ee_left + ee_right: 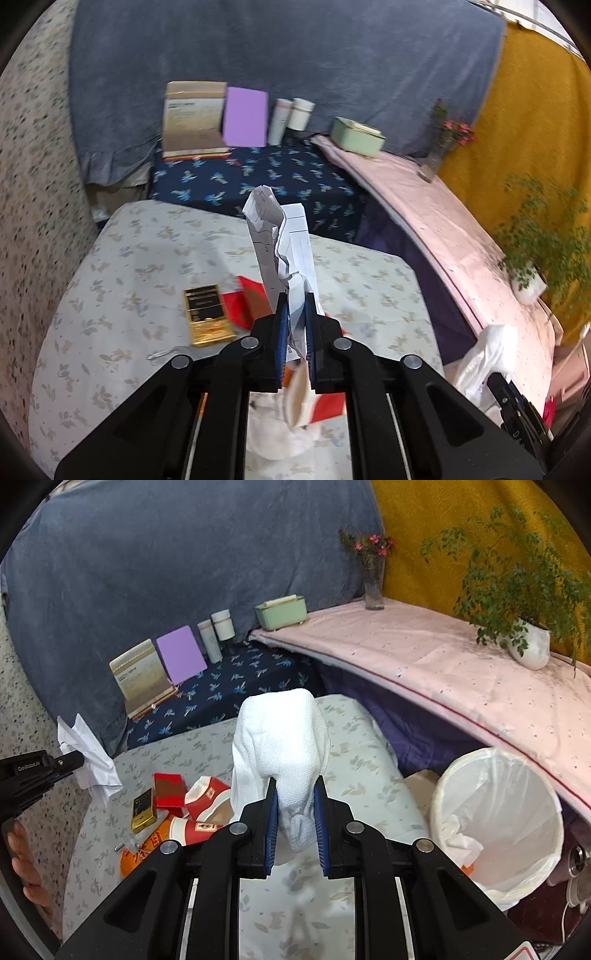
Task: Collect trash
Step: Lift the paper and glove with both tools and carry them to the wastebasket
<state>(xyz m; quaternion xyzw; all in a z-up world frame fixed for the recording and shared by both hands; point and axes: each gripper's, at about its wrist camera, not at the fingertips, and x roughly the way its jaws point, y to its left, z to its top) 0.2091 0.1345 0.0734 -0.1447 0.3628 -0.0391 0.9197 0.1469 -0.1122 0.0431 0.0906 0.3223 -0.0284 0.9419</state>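
My left gripper (295, 314) is shut on a crumpled white lined paper (282, 236) and holds it upright above the floral-covered table (122, 266). The same paper (86, 751) and left gripper (79, 759) show at the left of the right wrist view. My right gripper (295, 794) is shut on a wad of white paper towel (284, 738), lifted above the table. On the table lie a gold box (207, 314), a red box (168, 790), red paper cups (207, 801) and an orange wrapper (142, 853). A white-lined trash bin (498, 819) stands to the right of the table.
A pink-covered shelf (424, 657) holds a green box (281, 611), a flower vase (373, 579) and a potted plant (524, 642). A dark blue floral surface (229, 690) behind the table carries books and two white cylinders (218, 631). A person's hand (26, 864) shows at the left edge.
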